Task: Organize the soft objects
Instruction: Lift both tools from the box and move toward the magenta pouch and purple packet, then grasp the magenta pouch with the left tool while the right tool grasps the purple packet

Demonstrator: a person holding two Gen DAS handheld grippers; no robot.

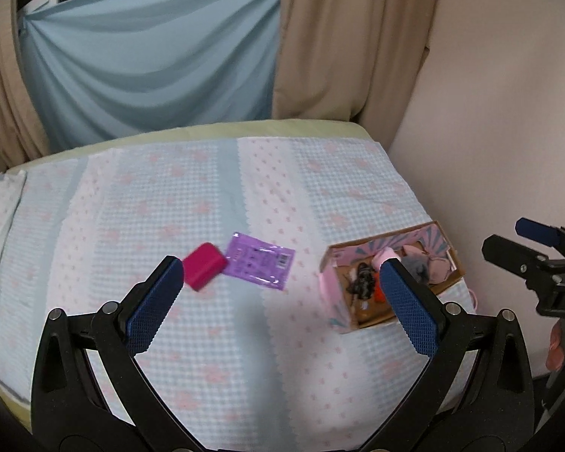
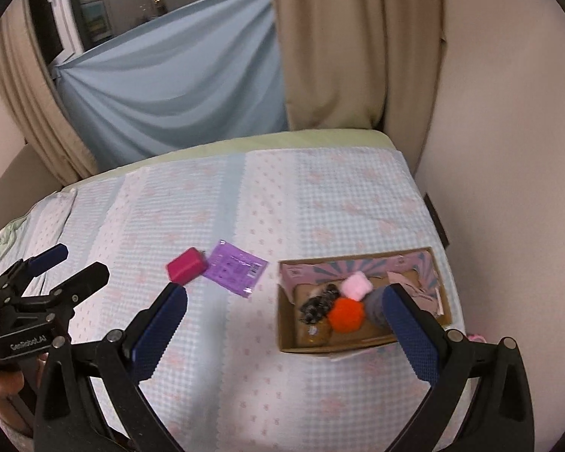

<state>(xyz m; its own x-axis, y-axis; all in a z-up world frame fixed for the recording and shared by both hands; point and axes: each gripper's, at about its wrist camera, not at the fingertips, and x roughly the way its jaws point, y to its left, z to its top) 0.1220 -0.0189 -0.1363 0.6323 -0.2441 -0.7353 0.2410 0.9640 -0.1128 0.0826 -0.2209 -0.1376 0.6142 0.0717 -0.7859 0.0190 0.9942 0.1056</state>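
Observation:
A magenta block (image 1: 203, 266) lies on the checked bedspread beside a purple packet (image 1: 260, 260); both also show in the right wrist view, the block (image 2: 184, 266) and the packet (image 2: 234, 268). A cardboard box (image 2: 286, 324) at the right holds a pink pompom (image 2: 355, 284), an orange pompom (image 2: 345, 314) and a black fuzzy item (image 2: 318, 305). The box also shows in the left wrist view (image 1: 329, 286). My left gripper (image 1: 280, 297) is open and empty above the bed, with the block just beyond its left fingertip. My right gripper (image 2: 282, 314) is open and empty, hovering near the box.
The bed's far edge meets a blue sheet (image 1: 150, 60) and beige curtains (image 1: 342, 37). A wall (image 2: 508, 150) runs close along the right side, next to the box. Crumpled pale cloth (image 2: 0, 243) lies at the bed's left edge.

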